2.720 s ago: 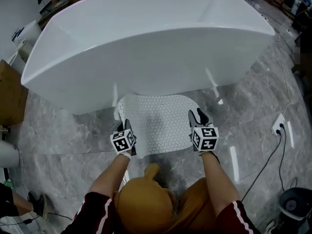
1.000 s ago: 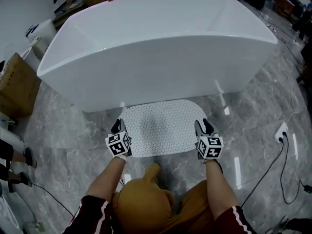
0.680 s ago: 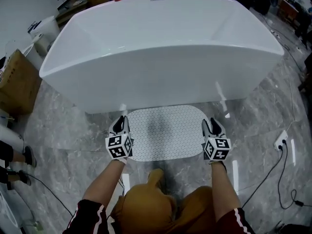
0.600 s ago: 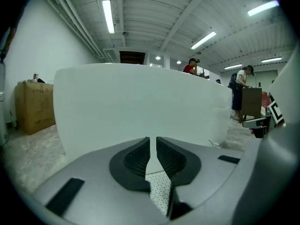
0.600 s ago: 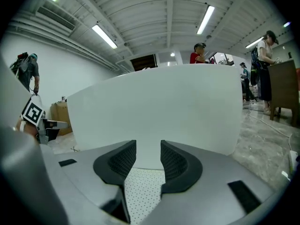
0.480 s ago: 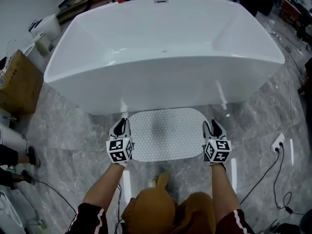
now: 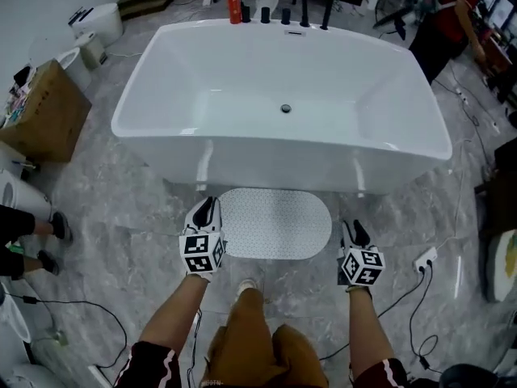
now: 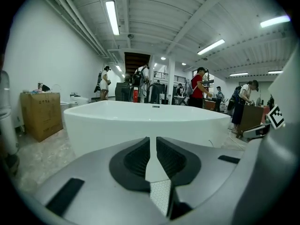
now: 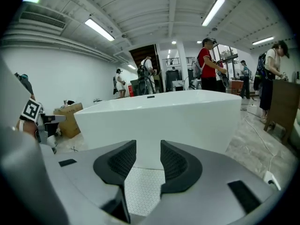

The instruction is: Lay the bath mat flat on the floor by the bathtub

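Note:
The white dotted bath mat [image 7: 275,223] lies flat on the marble floor just in front of the white bathtub [image 7: 283,156]. My left gripper [image 7: 204,210] hovers at the mat's left edge, its jaws a narrow gap apart with nothing between them. My right gripper [image 7: 353,231] is open and empty, clear of the mat's right end. In the left gripper view [image 8: 153,146] the tub [image 8: 140,125] fills the middle and a strip of mat [image 8: 161,196] shows below. The right gripper view [image 9: 148,151] shows the tub [image 9: 159,121] ahead and the mat [image 9: 143,189] under the jaws.
A cardboard box [image 7: 44,111] stands at the left. A power strip [image 7: 426,257] with cables lies on the floor at the right. Faucets [image 7: 283,14] and a red bottle [image 7: 234,5] sit at the tub's far rim. A bystander's shoes [image 7: 58,226] are at the left.
Both grippers have come off the mat's front corners, the right one drawing out to the right. The head view has risen and now takes in the whole tub.

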